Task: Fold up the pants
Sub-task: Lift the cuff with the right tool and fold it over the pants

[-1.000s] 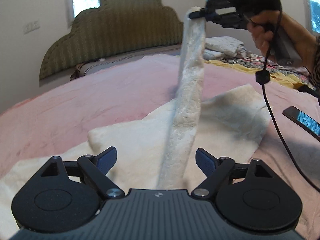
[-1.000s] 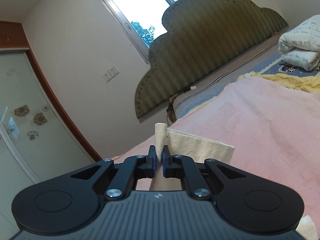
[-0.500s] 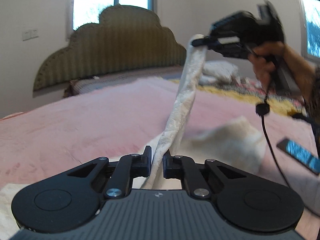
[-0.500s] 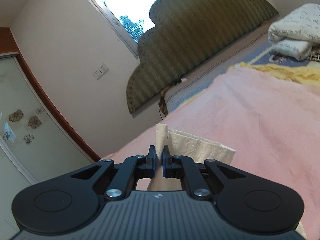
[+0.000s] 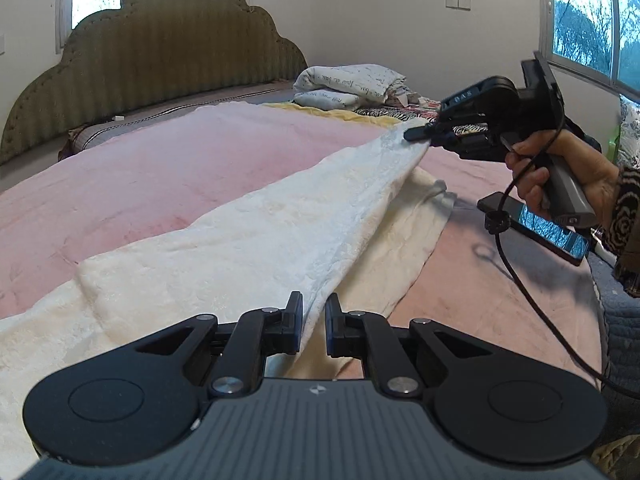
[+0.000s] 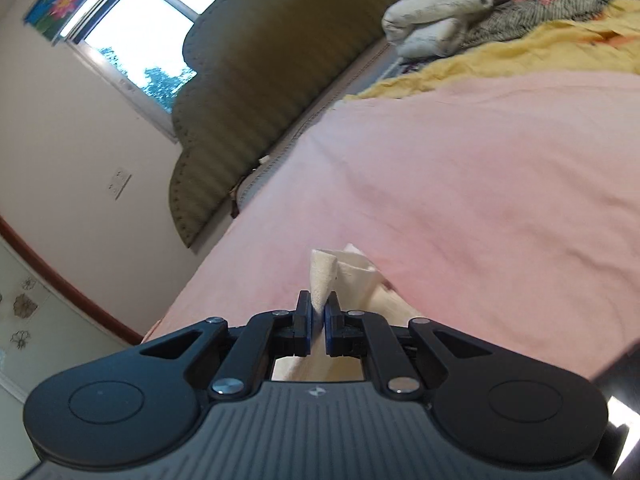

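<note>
Left fingers: black pads (image 5: 295, 320) of the left gripper (image 5: 313, 326) drawn in close, only a narrow gap between them; pinching a near edge of the cream textured fabric pants (image 5: 256, 248); jaws just closed onto that cloth from wide apart
Right fingers: blue-edged pads (image 6: 306, 326) of the right gripper (image 6: 318, 326) pressed almost together; clamped on a folded corner of the same cream cloth, a small tuft poking up past the tips
Right gripper from the left wrist view: black body at the right of the picture (image 5: 416, 135), tips biting the far end of the raised cloth; held by a hand (image 5: 560, 168) on a grey grip; patterned sleeve (image 5: 626, 204) at the picture's edge; black cable (image 5: 508, 256) hanging from the handle
Pants, place: spread on the pink bedcover (image 5: 168, 172); one layer lifted and stretched taut between the two grippers, sloping up from left gripper to right gripper; another layer lying flat beneath, reaching out to the right of the raised fold
Bed: olive ribbed scalloped headboard (image 5: 160, 52) at the far end; folded white printed bedding (image 5: 352, 80) stacked near it; yellow blanket edge (image 6: 520, 52) beside the pink cover
Near the hand: dark smartphone (image 5: 536, 228) lying on the bedcover, just under the grip; screen facing up
Room: bright windows behind the headboard (image 6: 136, 32) and on the right wall (image 5: 592, 20)
</note>
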Available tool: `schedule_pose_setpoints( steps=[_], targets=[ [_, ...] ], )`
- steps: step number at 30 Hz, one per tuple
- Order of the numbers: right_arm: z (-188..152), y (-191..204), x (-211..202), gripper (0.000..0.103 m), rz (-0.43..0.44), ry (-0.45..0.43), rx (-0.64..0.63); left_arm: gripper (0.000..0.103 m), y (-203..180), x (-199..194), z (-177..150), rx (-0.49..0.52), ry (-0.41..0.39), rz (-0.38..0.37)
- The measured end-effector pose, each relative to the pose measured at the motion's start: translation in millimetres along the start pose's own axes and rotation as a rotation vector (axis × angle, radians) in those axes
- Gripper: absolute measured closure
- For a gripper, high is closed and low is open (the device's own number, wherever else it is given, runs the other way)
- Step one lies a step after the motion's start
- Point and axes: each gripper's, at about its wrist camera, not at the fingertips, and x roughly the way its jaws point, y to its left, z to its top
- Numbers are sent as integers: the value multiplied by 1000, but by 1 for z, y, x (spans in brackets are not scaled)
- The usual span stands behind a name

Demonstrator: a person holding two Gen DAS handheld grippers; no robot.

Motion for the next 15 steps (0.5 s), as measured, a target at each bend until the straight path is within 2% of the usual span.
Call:
schedule_pose_setpoints(
  steps=[3, 6, 10, 15],
  targets=[
    [-3, 0, -15, 96, 13, -30, -3, 91, -1, -7, 2, 6, -19, -10],
    [-6, -1, -29, 96, 15, -50, -16, 91, -4, -3, -2, 33, 4, -21],
    [-14, -20, -32, 96, -19, -29, 26, 91, -9, 5, -11, 58, 45, -31],
    [-24, -39, -25, 96, -51, -9, 62, 91, -9, 7, -13, 63, 57, -38]
  ],
)
